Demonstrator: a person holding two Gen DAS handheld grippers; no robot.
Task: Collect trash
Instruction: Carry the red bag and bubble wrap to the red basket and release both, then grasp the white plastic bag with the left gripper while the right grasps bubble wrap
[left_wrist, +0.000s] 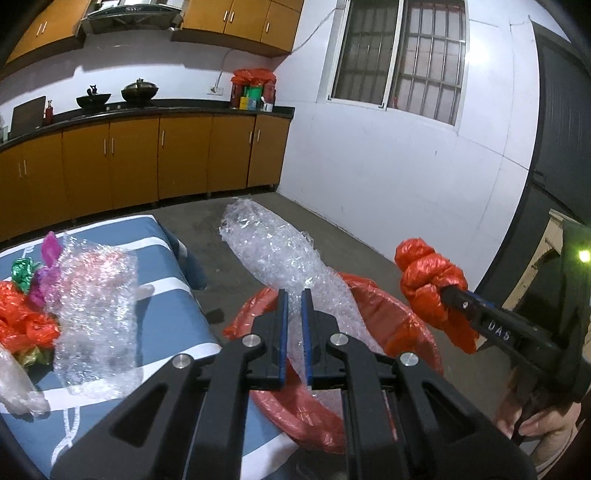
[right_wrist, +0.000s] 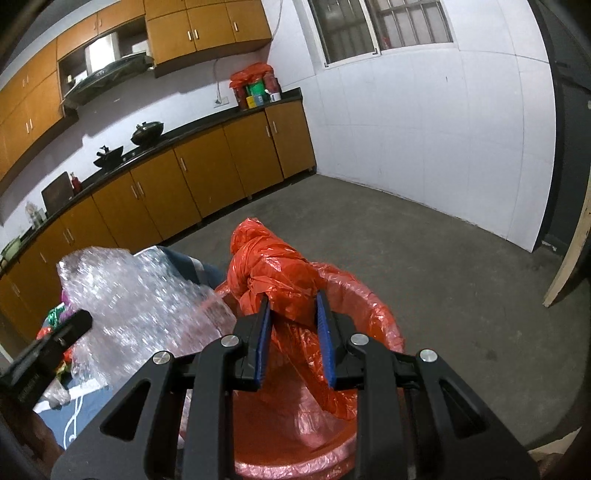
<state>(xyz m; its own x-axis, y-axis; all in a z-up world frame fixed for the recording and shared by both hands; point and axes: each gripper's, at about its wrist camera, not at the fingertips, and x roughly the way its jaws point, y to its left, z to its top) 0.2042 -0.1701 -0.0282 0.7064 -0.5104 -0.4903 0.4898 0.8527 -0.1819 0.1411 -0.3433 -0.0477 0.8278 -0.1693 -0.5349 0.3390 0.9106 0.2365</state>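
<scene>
The left gripper (left_wrist: 294, 295) is clenched on a long crumpled sheet of clear bubble wrap (left_wrist: 269, 251), which sticks out over the round bin lined with a red plastic bag (left_wrist: 384, 306). The right gripper (right_wrist: 293, 299) grasps a knotted wad of orange-red plastic bag (right_wrist: 269, 258), also above the bin's mouth. For a good drop, I think each piece should be low and well inside the rim before the jaws release, because the bubble wrap is long and light and could tip out to the floor. More trash waits on the blue cloth with white stripes (left_wrist: 177, 280): another clear bubble wrap piece (left_wrist: 92, 295) and some coloured foil wrappers (left_wrist: 26, 269).
</scene>
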